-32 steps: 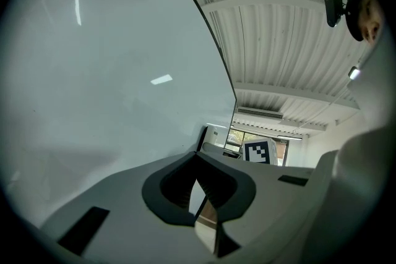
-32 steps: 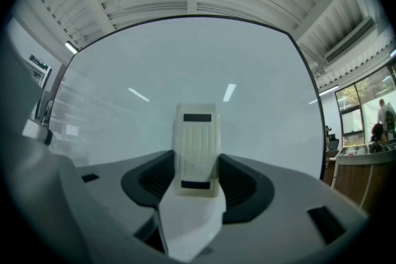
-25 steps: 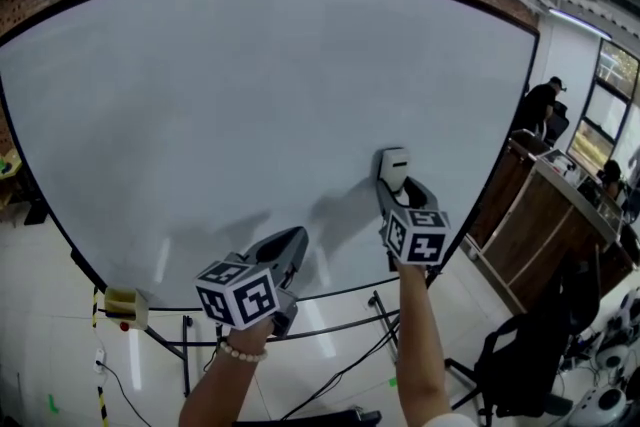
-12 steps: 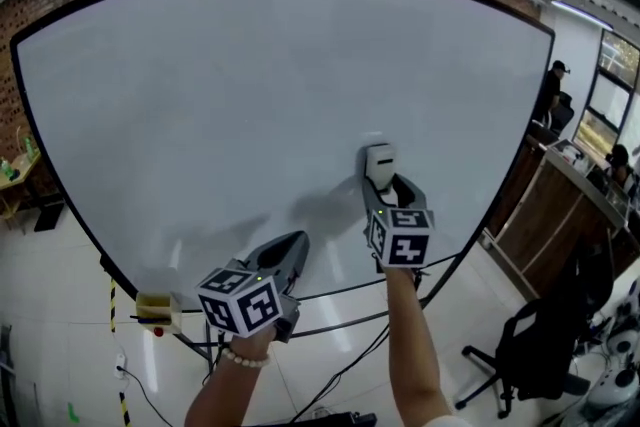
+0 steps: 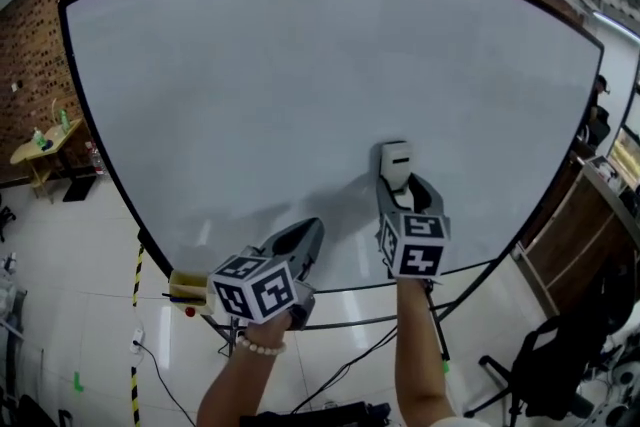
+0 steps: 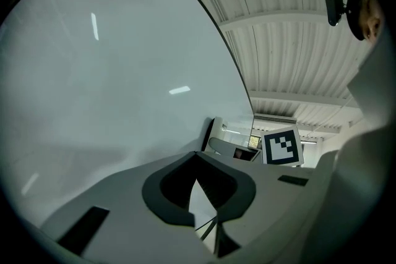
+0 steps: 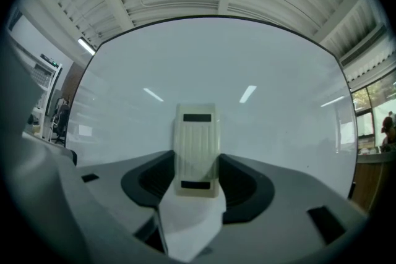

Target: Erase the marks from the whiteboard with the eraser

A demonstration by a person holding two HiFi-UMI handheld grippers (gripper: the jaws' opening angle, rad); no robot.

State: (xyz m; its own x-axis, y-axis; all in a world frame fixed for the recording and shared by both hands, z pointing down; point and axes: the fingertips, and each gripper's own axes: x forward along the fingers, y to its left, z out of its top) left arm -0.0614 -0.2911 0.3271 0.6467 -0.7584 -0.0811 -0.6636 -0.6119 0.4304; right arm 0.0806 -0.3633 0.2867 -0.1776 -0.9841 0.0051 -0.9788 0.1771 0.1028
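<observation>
Head view, items by size.
1. Whiteboard (image 5: 300,85): black-framed, fills most of the view, on a wheeled stand over pale floor tiles.
2. Brick wall (image 5: 30,55): behind the board, at left.
3. Right gripper (image 5: 400,187): jaws clamped on either side of the eraser, raised to the board's lower right of centre.
4. Left gripper (image 5: 306,237): jaw tips closed together with nothing between them, near the board's bottom edge.
5. Eraser (image 5: 396,162): pale, ribbed, upright, against the board face, held by the right gripper.
6. Yellow box (image 5: 187,287): at the board's lower left edge.
</observation>
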